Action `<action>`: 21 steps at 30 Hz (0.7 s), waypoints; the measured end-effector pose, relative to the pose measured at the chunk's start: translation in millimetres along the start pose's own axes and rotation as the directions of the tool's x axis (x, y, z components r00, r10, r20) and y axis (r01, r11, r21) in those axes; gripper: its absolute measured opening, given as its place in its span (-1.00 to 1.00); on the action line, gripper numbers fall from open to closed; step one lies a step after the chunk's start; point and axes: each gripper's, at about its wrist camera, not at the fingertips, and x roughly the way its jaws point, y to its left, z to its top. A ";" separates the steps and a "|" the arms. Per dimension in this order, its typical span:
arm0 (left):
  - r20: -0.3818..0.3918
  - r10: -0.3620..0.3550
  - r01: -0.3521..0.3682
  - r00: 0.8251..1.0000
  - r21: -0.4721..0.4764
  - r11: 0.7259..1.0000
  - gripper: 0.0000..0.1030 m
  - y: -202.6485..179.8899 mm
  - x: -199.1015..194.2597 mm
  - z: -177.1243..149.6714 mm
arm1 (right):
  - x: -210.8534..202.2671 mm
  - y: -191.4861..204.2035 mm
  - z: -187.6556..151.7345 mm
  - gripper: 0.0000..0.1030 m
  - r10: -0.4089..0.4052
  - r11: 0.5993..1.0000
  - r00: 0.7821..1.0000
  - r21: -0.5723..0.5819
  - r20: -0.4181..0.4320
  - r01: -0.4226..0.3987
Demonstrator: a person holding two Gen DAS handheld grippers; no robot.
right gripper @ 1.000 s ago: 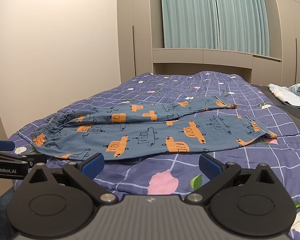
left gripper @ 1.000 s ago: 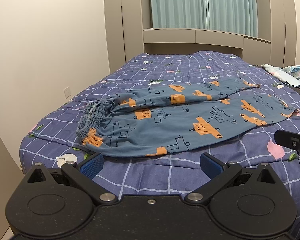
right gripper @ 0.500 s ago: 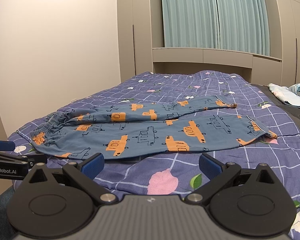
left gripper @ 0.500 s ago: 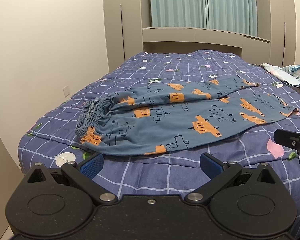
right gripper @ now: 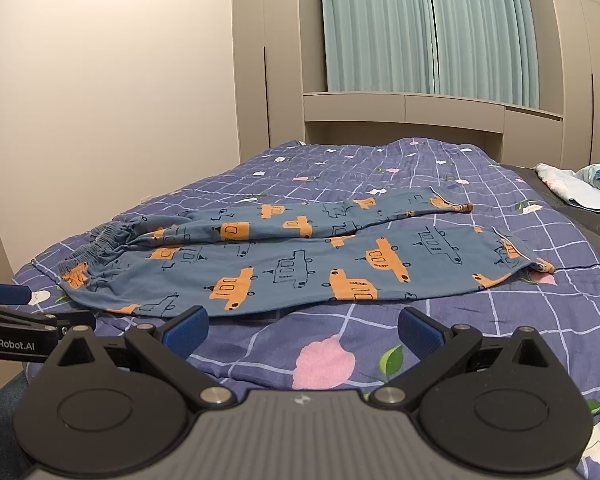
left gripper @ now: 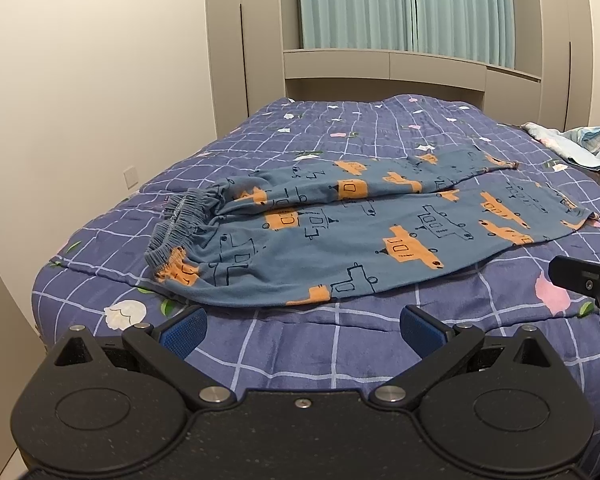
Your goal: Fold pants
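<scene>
Blue-grey cotton printed with orange and outlined cars — the pants are lying spread flat across the near part of the bed, on a purple quilt crossed with a pale grid and dotted with small flowers. Starting at the left, a plain cream wall is running beside the bed, and the gathered elastic waistband is bunching up at the left end of the garment, near the bed's left edge. From there the two legs are stretching away to the right, the farther leg lying partly over the nearer one around the middle, and the cuffs are ending toward the right side of the quilt. Behind the bed, teal curtains are hanging above a beige built-in shelf. At the far right a crumpled pale-blue cloth is sitting on the bed's edge, well apart from the pants. The left gripper is hovering just short of the garment's near hem, below the waistband end, its blue-padded fingers spread wide and holding nothing. The right gripper is hovering in the same way before the middle of the nearer leg — jaws wide apart, empty, not touching the fabric. In each wrist view a part of the other gripper is showing at the frame's edge.
</scene>
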 end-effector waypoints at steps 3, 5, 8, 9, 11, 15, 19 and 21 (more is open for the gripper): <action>-0.010 -0.001 0.001 1.000 0.003 1.000 0.99 -0.6 2.9 0.0 | 1.7 0.3 -0.2 1.00 -0.001 1.000 1.000 0.000 -0.004 0.001; -0.016 -0.002 0.002 1.000 0.002 1.000 0.99 -1.0 5.0 -0.4 | 2.9 0.2 -0.4 1.00 -0.002 1.000 1.000 0.000 -0.009 0.002; -0.026 0.000 0.000 1.000 -0.001 1.000 0.99 -1.4 8.4 -0.6 | 5.3 -0.1 -0.8 1.00 -0.003 1.000 1.000 0.000 -0.016 0.003; -0.030 -0.001 0.001 1.000 -0.002 1.000 0.99 -1.4 9.5 -0.6 | 6.3 -0.5 -0.9 1.00 -0.004 1.000 1.000 0.001 -0.019 0.004; -0.034 -0.004 0.004 0.999 -0.005 1.000 0.99 -1.7 12.4 -0.2 | 8.6 -1.1 -0.9 1.00 -0.004 1.000 1.000 0.003 -0.025 0.004; -0.044 -0.006 0.006 0.999 -0.007 1.000 0.99 -2.6 18.2 1.4 | 14.5 -2.4 -0.2 1.00 -0.006 1.000 0.999 0.007 -0.038 0.006; -0.047 0.000 0.000 0.999 -0.002 1.000 0.99 -3.1 23.2 6.9 | 19.3 -4.2 1.1 1.00 -0.009 1.000 0.999 0.009 -0.049 0.010; -0.050 0.007 -0.007 0.999 0.006 1.000 0.99 -2.5 27.2 12.2 | 23.1 -5.3 3.2 1.00 -0.009 1.000 0.998 0.008 -0.054 0.009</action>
